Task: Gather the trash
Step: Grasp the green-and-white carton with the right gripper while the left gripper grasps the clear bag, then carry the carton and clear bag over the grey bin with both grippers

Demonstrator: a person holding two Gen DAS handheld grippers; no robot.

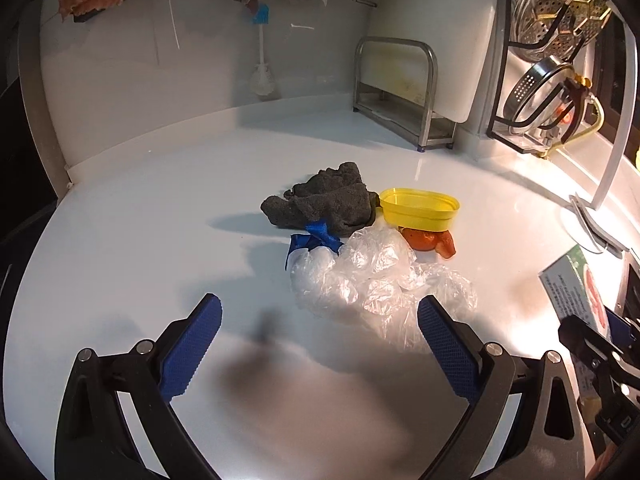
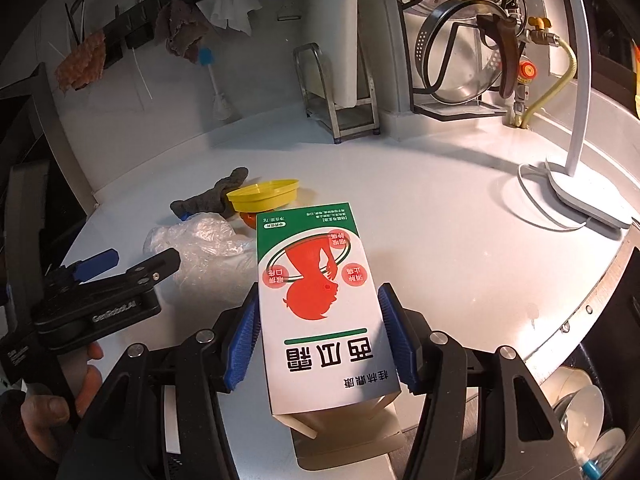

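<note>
My right gripper (image 2: 318,312) is shut on a white and green medicine box (image 2: 316,304) with a red figure printed on it, held above the white counter (image 2: 440,240); the box's open flap end points back toward me. The same box (image 1: 576,284) shows at the right edge of the left wrist view. My left gripper (image 1: 320,312) stands open just short of a crumpled clear plastic bag (image 1: 372,276), nothing between its blue pads (image 1: 192,344). Behind the bag lie a blue wrapper (image 1: 316,236), a dark grey cloth (image 1: 324,204), a yellow plastic lid (image 1: 420,208) and a red-orange scrap (image 1: 428,240).
A metal rack (image 1: 400,92) and a white cutting board (image 1: 440,40) stand at the back. Steamer and strainer (image 1: 560,20) hang on a wire rack at right. A white lamp base (image 2: 580,196) sits on the counter's right. Dishes (image 2: 580,408) lie below the counter edge. A hand (image 2: 52,400) holds the left gripper.
</note>
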